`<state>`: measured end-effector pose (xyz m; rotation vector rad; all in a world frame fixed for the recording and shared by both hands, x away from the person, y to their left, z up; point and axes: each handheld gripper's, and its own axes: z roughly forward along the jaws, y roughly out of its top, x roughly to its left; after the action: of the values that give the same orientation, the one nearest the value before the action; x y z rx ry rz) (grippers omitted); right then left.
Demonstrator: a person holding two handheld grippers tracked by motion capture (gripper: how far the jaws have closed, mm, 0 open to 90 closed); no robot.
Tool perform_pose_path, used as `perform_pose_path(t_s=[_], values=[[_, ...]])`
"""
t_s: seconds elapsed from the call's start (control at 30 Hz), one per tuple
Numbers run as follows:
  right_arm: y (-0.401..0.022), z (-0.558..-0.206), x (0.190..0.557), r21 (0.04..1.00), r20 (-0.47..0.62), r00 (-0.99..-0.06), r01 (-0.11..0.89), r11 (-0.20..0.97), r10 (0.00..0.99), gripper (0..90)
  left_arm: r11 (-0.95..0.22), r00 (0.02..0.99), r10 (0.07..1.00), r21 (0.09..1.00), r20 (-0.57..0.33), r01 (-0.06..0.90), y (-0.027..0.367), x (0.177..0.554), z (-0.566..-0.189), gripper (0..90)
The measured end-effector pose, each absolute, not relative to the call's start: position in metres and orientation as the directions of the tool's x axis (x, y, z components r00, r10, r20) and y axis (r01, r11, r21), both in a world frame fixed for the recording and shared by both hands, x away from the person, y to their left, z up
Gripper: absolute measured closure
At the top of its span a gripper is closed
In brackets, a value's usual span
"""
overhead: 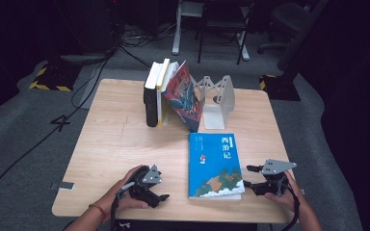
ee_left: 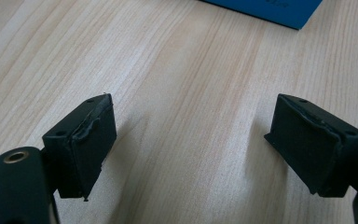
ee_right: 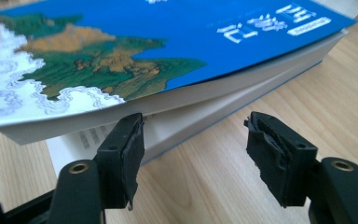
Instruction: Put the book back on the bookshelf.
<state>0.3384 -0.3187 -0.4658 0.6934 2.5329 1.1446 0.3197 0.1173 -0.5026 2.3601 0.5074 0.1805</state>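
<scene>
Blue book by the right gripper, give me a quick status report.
Left gripper open, resting on table. Right gripper open at blue book, fore-edge lifted. Nothing in the way.

A pale wooden table [overhead: 120,144] stands on a grey carpet floor [overhead: 24,125] in a dim room; light falls on the tabletop while the far side fades into dark. Behind the table, a white desk leg [overhead: 177,33] and a dark chair frame [overhead: 221,29] stand on the floor, with an office chair [overhead: 289,19] to the right of them. Black cables [overhead: 84,96] trail across the carpet left of the table, past a yellow-and-black striped base [overhead: 50,79]. A matching striped base [overhead: 274,86] sits beyond the table's far right corner.
</scene>
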Motion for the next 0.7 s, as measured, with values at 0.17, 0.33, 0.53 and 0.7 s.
perform_pose_path(t_s=[0.17, 0.33, 0.53, 0.7], values=[[-0.316, -0.461, 0.338, 0.774, -0.06, -0.838, 0.305, 0.555, 0.543, 36.3, -0.677, 0.904, 0.428, 0.659, -0.01, 0.328, 0.113, 0.318, -0.501, 14.9], [-0.312, -0.455, 0.335, 0.797, -0.095, -0.82, 0.277, 0.537, 0.564, 36.7, -0.687, 0.913, 0.408, 0.657, -0.004, 0.311, 0.101, 0.309, -0.497, 20.0], [-0.309, -0.452, 0.336, 0.804, -0.09, -0.817, 0.278, 0.525, 0.57, 36.8, -0.68, 0.936, 0.351, 0.691, 0.013, 0.245, 0.07, 0.297, -0.482, 20.8], [-0.304, -0.447, 0.338, 0.817, -0.091, -0.811, 0.271, 0.509, 0.578, 36.5, -0.668, 0.942, 0.332, 0.716, 0.043, 0.202, 0.037, 0.294, -0.468, 23.4]])
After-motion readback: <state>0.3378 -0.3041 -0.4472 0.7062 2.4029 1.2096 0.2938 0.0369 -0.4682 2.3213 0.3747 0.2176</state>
